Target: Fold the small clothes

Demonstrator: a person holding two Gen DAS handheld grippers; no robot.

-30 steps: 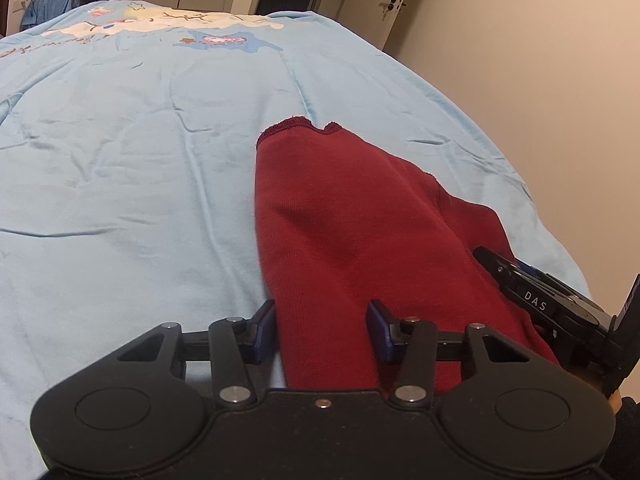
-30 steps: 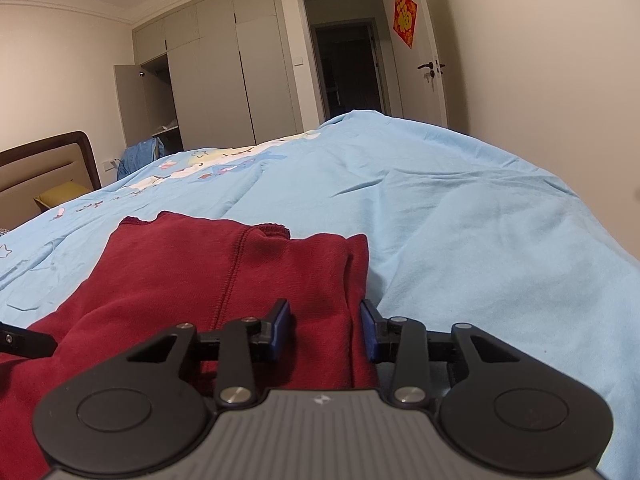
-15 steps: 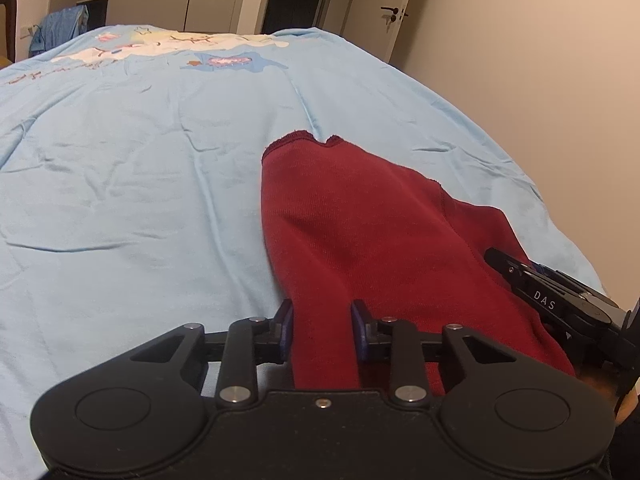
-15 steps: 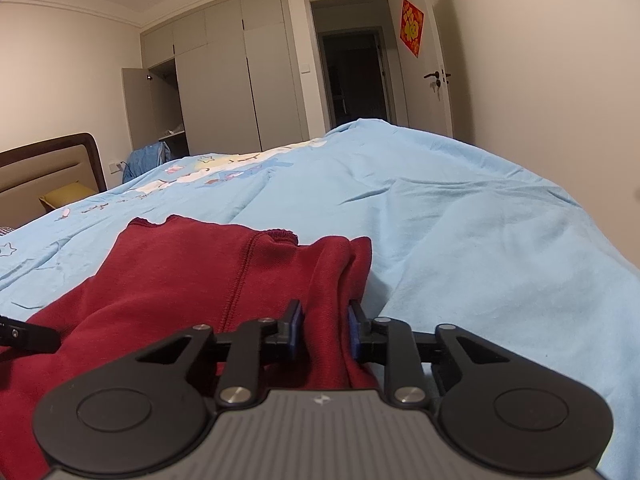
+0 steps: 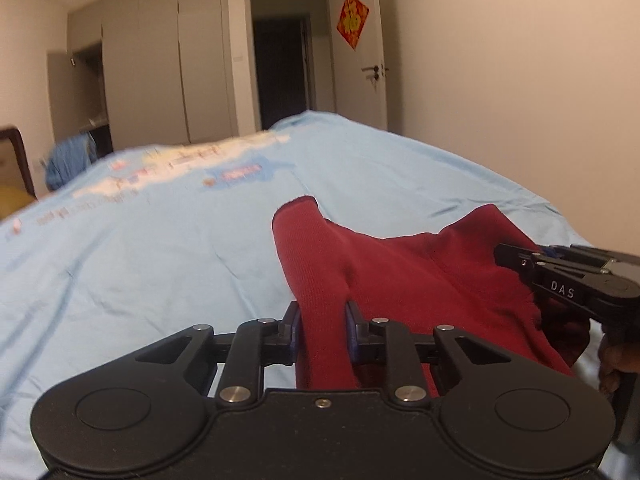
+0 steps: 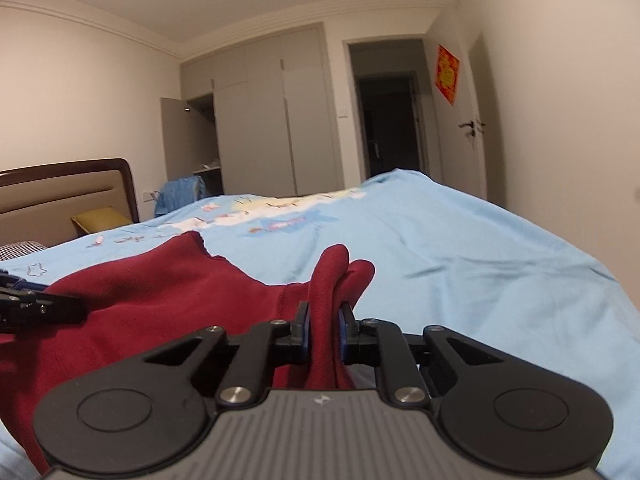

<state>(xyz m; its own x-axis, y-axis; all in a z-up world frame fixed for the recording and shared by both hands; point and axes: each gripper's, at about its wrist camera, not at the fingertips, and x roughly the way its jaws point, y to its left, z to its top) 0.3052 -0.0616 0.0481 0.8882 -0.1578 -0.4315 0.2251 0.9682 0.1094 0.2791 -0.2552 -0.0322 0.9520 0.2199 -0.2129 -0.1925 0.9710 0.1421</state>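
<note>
Both hand-held grippers were clamped on the near edge of the red garment (image 5: 404,264), left (image 5: 322,322) and right (image 6: 323,322) side by side, its length running straight ahead over the bed (image 5: 160,248).

Both tools black w/ blue pads (image 5: 295,330), silver screws; right tool (image 5: 516,258) marked "DAS".

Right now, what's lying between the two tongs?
Only the red garment spans from the left tongs to the right tongs, shown in the left wrist view.
</note>
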